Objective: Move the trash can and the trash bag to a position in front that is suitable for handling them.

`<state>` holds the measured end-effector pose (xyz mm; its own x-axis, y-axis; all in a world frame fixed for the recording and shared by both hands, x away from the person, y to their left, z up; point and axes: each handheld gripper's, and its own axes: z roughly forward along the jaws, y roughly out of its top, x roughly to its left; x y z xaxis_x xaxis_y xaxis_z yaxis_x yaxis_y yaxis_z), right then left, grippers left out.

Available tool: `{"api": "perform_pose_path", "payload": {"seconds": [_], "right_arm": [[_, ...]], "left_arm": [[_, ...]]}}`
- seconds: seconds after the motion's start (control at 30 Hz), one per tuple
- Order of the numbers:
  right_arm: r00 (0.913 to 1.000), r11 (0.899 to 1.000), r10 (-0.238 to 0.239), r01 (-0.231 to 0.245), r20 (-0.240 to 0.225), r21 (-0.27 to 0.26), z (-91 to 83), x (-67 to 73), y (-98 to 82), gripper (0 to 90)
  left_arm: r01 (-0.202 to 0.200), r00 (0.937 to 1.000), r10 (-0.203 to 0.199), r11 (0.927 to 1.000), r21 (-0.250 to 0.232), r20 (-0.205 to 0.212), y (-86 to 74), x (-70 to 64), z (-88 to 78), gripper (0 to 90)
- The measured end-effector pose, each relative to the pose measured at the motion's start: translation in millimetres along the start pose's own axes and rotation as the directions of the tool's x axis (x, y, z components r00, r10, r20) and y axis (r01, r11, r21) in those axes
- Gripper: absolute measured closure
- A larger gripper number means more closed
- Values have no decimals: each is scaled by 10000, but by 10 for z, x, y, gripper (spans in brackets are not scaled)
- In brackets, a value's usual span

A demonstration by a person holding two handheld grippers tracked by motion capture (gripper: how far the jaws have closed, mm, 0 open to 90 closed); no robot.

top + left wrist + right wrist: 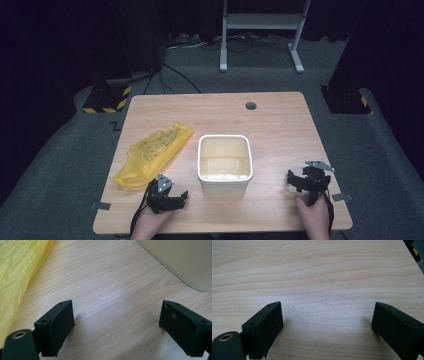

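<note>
Both the left claw [176,196] and right claw [295,181] sit spread, apparently empty, flanking the tub [224,186].

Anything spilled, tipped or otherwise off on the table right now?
Nothing stands out. The cream tub stands upright, seemingly empty, mid-table; the yellow plastic bag lies crumpled but intact beside it. Both tongs, left and right, are open and hold nothing.

Stands mid-table as the one tall obstacle: the cream tub [224,164]. Left of the tub, a narrow strip of bare wooden table [280,125] before the flat yellow bag [152,154]. Right of the tub, wide bare wood to the table edge. Behind the tub, open wood too, broken merely by a small cable hole [251,106].
</note>
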<state>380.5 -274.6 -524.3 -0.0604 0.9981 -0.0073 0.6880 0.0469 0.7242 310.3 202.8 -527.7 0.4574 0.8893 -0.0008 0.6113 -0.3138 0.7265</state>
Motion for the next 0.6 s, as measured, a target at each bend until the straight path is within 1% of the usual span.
{"api": "perform_pose_path", "payload": {"seconds": [0.3, 0.37, 0.47, 0.6], "right_arm": [[10000, 10000, -18, 18, -29, -15, -12, 0, -11, 100], [9996, 9998, -197, 197, -212, -37, -29, -9, -28, 100], [9990, 9996, -283, 281, -337, -54, -36, -18, -35, 100], [9972, 9988, -498, 495, -567, -57, -50, -14, -47, 104]], "left_arm": [[-23, 9999, 23, 10000, -1, 136, -4, 11, -3, 124], [-40, 9999, 40, 10000, 3, 132, -4, 10, -4, 124], [-41, 9999, 41, 10000, -8, 132, -5, 13, -6, 126], [-99, 9999, 99, 9999, -67, -19, -9, 9, -16, 144]]}}
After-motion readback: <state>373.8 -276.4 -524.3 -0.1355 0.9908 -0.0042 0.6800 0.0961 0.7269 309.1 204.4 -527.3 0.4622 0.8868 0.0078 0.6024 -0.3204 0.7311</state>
